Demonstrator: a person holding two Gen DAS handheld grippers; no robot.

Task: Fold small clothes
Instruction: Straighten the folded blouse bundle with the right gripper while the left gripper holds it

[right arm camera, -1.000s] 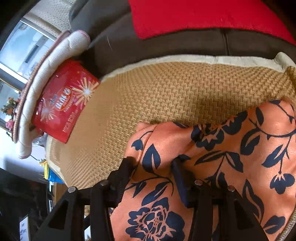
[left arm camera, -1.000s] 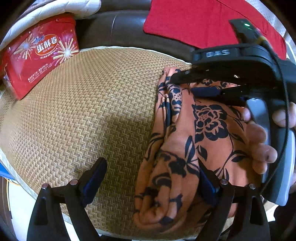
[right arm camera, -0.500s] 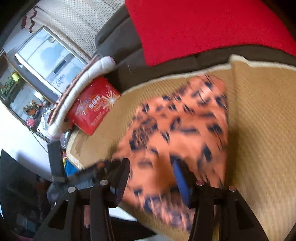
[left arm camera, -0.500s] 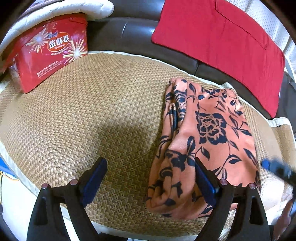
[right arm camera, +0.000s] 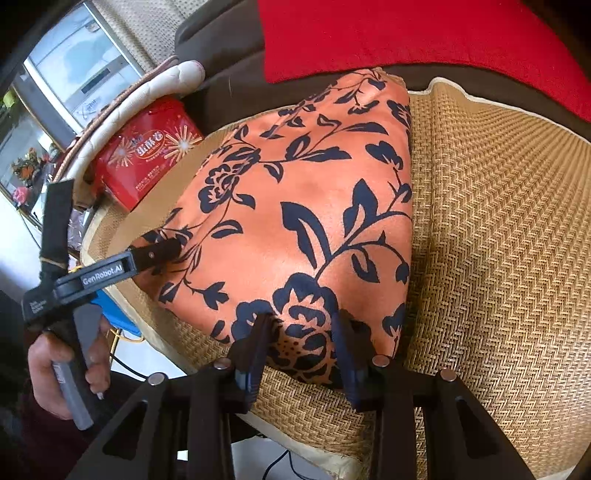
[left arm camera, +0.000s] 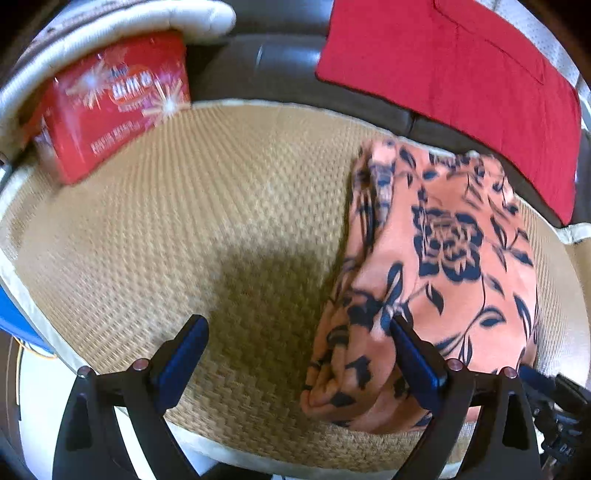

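An orange garment with a dark blue flower print (left arm camera: 436, 273) lies folded on a woven straw mat (left arm camera: 221, 221); it also shows in the right wrist view (right arm camera: 303, 221). My left gripper (left arm camera: 295, 354) is open and empty, with its right finger over the garment's near left corner. In the right wrist view the left gripper (right arm camera: 147, 258) sits at the garment's left edge. My right gripper (right arm camera: 299, 343) is open, its fingers straddling the garment's near edge without clamping it.
A red snack box (left arm camera: 114, 110) stands at the mat's far left, also in the right wrist view (right arm camera: 144, 151). A red cloth (left arm camera: 461, 74) lies on the dark sofa back behind. A white cushion (left arm camera: 110, 33) lies behind the box. The mat's front edge (right arm camera: 332, 454) is close.
My right gripper let go of the garment's far part and pulled back to its near edge. My left gripper drew back slightly. The garment lies flat and folded.
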